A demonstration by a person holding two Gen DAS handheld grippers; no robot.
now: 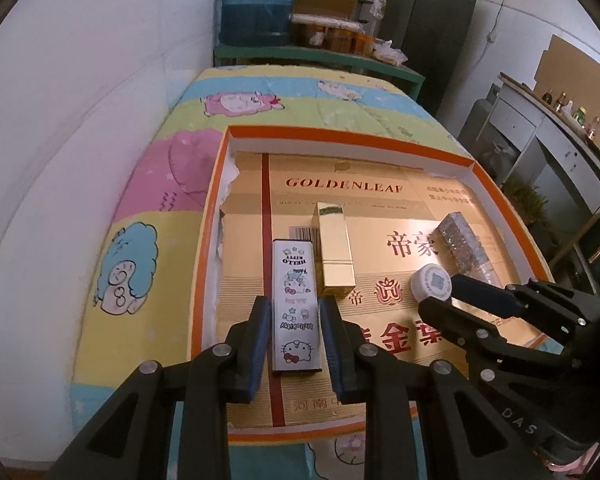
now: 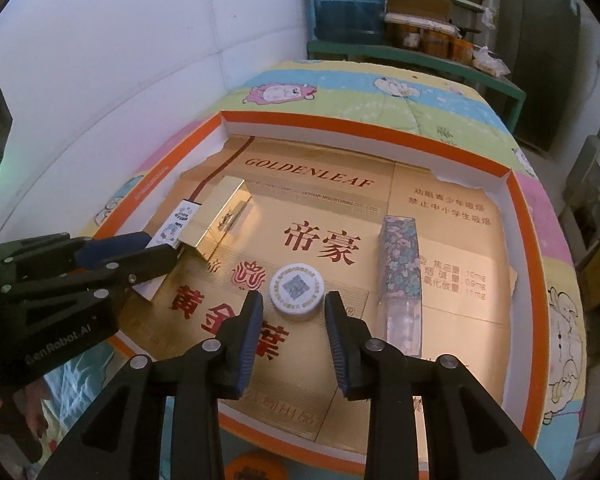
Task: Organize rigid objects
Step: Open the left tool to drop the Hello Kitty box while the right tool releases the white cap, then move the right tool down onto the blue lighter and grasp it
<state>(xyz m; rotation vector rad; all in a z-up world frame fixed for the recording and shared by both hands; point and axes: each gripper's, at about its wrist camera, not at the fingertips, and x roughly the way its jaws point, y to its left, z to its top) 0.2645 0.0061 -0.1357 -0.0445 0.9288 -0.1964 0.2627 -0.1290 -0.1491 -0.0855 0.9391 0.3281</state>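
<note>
- Lying lengthwise between the left gripper point(image 1: 294, 312) pads, the Kitty box point(image 1: 296, 304) is being clamped, pointing away.
- Right gripper point(image 2: 294, 308) is straddling the cap point(image 2: 297, 289), unclenched, cap just ahead.

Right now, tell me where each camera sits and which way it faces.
Left wrist: rides the left claw, angled down into the orange tray; its fingers flank the Hello Kitty box; right claw at right.
Right wrist: rides the right claw, angled down at the white cap; left claw at left.
Shared: tray, cap, box, gold box.
</note>
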